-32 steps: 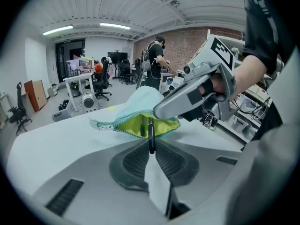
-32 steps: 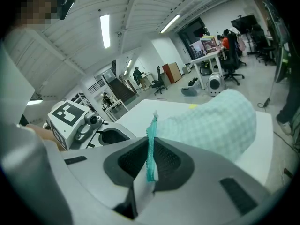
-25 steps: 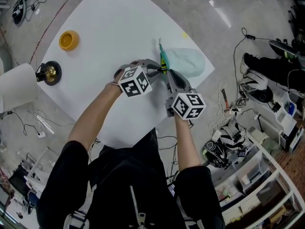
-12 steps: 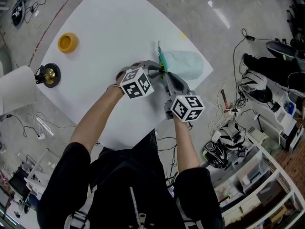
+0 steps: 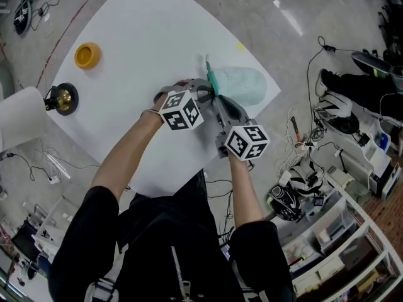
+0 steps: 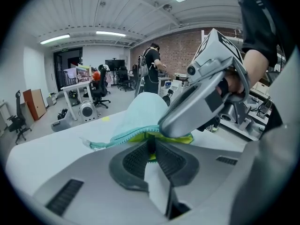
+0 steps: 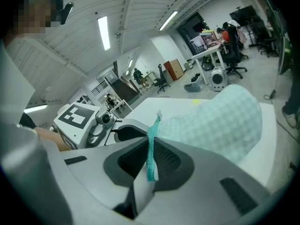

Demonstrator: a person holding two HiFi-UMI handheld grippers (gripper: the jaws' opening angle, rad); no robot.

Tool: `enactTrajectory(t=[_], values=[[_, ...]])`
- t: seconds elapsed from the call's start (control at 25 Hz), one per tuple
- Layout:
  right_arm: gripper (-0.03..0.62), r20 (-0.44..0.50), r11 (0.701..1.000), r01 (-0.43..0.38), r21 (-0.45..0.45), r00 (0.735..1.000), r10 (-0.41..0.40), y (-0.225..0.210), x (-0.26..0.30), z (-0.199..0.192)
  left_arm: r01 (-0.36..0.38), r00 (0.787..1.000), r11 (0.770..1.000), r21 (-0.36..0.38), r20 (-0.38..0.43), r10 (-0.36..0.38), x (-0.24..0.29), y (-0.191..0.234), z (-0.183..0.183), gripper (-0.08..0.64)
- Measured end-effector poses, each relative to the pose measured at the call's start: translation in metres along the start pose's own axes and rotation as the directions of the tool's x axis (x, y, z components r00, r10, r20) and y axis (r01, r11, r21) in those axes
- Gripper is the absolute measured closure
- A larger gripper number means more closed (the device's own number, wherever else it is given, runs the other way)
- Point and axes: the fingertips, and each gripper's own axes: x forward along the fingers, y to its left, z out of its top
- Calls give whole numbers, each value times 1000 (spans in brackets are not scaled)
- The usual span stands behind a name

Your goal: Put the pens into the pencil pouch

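the pencil pouch [image 5: 242, 85] is pale mint check with a teal zipper [image 5: 212, 79].

A workshop with a glossy grey floor [image 5: 277, 36] strewn with cables [image 5: 296, 146], a brick wall [image 6: 180, 50], ceiling strip lights [image 6: 110, 33] and black office chairs [image 6: 101, 88].

Black short-sleeved top [image 5: 157, 231], front zip [image 5: 183, 277]; left claw [image 6: 150, 146] and right claw [image 7: 151, 161], grey shells, dark ribbed pads [image 6: 135, 161], black-and-white marker cube [image 5: 181, 110] each.
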Motion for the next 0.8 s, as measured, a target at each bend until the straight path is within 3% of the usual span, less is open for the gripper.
enactTrajectory(t=[0.56,0.8], values=[[545,-14,999,26,18,1000,-26,-14,3,-9,-43,999,993,-110,-3,42,-15,7,-15,469],[537,-37,994,92,-59,995,-94,-16,9,-11,-101,995,973,-207,-4,103,-48,14,-36,469]])
